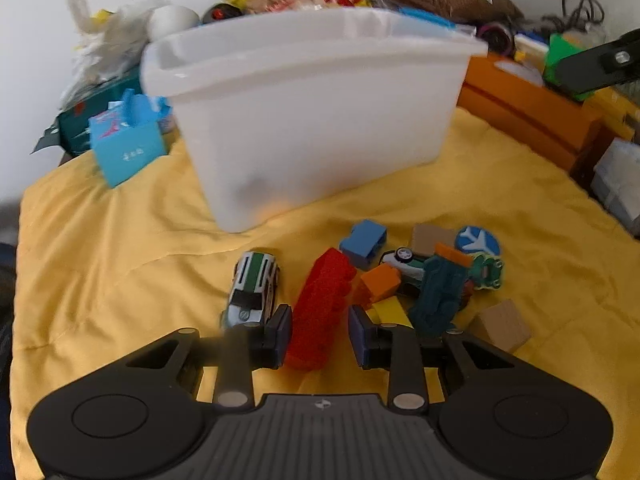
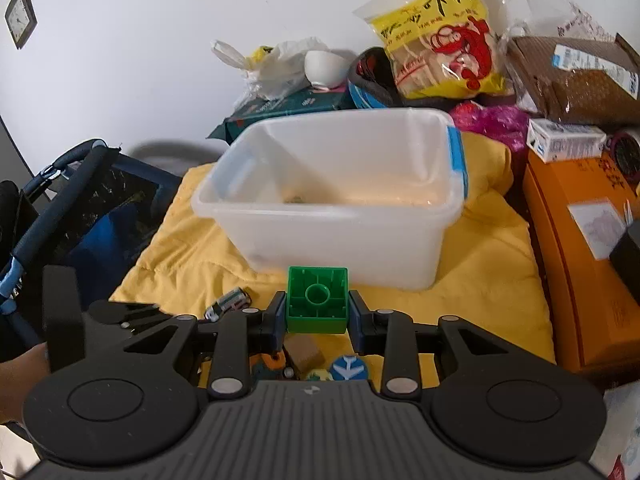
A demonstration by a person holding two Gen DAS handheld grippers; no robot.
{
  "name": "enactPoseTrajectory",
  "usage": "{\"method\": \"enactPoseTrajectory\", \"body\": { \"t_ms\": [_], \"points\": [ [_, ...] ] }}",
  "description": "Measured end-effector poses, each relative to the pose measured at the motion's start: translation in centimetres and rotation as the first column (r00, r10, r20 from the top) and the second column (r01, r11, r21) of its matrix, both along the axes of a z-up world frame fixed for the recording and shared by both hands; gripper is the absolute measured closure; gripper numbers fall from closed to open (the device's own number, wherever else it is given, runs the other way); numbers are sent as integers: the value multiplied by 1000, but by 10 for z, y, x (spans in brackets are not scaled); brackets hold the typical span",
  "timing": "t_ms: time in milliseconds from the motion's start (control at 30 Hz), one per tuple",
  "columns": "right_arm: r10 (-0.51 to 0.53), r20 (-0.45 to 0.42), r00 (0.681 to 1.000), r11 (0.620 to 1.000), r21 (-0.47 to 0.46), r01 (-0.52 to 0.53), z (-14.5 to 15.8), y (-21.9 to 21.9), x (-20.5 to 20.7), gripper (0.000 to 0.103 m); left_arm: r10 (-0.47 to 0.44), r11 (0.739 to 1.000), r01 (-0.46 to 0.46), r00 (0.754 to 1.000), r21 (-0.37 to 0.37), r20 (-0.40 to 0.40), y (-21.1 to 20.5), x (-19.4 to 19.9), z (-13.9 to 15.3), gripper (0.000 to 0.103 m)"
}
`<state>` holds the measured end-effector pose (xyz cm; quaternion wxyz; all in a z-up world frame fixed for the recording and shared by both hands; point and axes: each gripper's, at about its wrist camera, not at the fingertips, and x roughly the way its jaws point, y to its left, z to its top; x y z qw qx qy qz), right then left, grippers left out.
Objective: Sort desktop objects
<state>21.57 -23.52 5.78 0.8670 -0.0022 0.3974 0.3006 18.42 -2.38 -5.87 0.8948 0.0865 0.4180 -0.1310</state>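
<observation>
Toys are being sorted: right hand-held gripper (image 2: 317, 316) is clamping a green plastic brick (image 2: 317, 300) for the translucent plastic bin (image 2: 340, 236); left hand-held gripper (image 1: 320, 332), narrowly parted, is straddling a red studded brick (image 1: 324, 304), grip uncertain.

Toys on a cloth (image 1: 120, 280) before a storage bin (image 1: 312, 120).
The toy car (image 1: 252, 288) lies left of the long brick (image 1: 324, 304); 1 heap of small toys (image 1: 432, 280) lies to its right. Boxes and bags stand behind the bin.
</observation>
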Motion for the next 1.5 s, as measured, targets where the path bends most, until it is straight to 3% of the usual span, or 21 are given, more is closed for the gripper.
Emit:
{"method": "enactPoseTrajectory", "body": {
  "t_ms": [167, 233, 400, 600, 767, 933, 1133, 1500],
  "points": [
    [-19, -20, 1000, 1000, 0, 19, -8, -8, -5, 69, 40, 998, -42, 998, -41, -40, 5, 15, -11, 66],
    [-22, -24, 999, 1000, -1, 22, -10, -12, -7, 69, 44, 997, -47, 998, -61, -46, 7, 15, -9, 74],
    [-32, -30, 999, 999, 7, 32, -11, -16, -10, 69, 58, 989, -61, 998, -138, -29, 15, 4, 7, 75],
    [-30, -31, 999, 999, 27, 30, -11, -14, -10, 69, 130, 972, -124, 991, -201, 16, 25, -21, 49, 75],
    [-25, 5, 1000, 999, 40, 24, 1, -7, -4, 69, 178, 954, -153, 981, -256, 77, 31, -28, 103, 75],
    [-21, 49, 999, 999, 48, 19, 21, 4, 14, 69, 195, 951, -155, 972, -266, 128, 36, -7, 150, 75],
    [-20, 96, 995, 999, 40, 16, 51, 16, 42, 69, 207, 951, -169, 970, -260, 128, 40, 32, 182, 75],
    [-21, 73, 997, 999, -26, 23, 73, 35, 94, 69, 217, 953, -200, 975, -230, 52, 32, 87, 191, 75]
  ]
}}
